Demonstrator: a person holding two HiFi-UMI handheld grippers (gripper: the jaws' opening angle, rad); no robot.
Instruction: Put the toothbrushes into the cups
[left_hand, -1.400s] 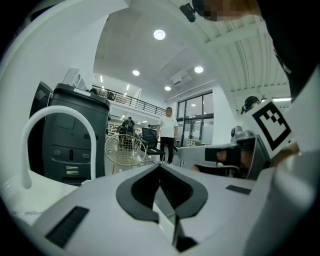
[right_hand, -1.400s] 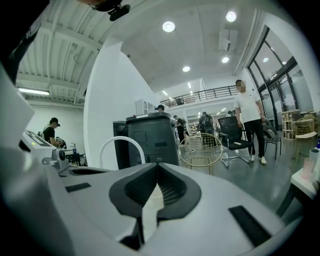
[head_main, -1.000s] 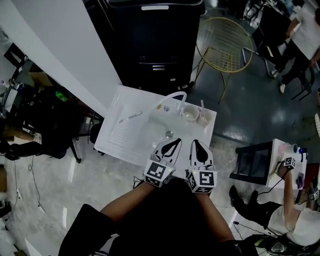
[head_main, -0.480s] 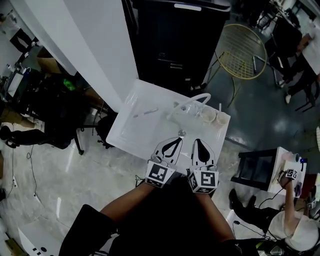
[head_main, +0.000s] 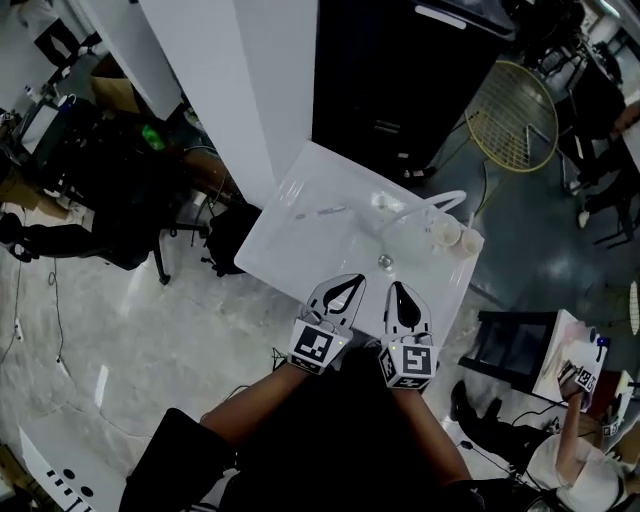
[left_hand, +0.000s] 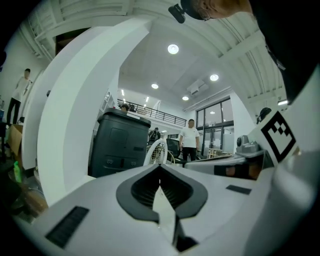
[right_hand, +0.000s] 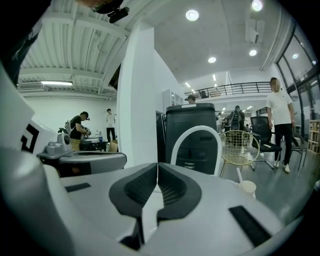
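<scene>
Head view puts one toothbrush (head_main: 325, 211) flat on the ridged draining side of the white sink (head_main: 290, 250), well apart from the two cups (head_main: 443, 232) that stand side by side at the far right corner, just past the arched tap (head_main: 432, 203). That brush lies in the open with nothing around it, so it is probably set out as the next one to pick up. In the right gripper view one cup (right_hand: 246, 188) shows low on the right with a thin pale stick rising from it. That may be a brush already in place, though it is too small to be sure.

The drain (head_main: 384, 261) sits in the basin between the brush and the near edge. Both grippers hang side by side over that near edge, pointing across the sink. The left gripper (head_main: 350, 284) has its fingers pressed together at the tips with nothing between them, and its own view confirms this. The right gripper (head_main: 396, 288) is likewise closed and empty. Neither touches the brush or a cup, so the reach is not yet made. Held closed and level like this, they look carried toward the work rather than ready to grasp.

Beyond the sink stand a white pillar (head_main: 240, 90), a black cabinet (head_main: 400, 80) and a wire chair (head_main: 520, 115).
</scene>
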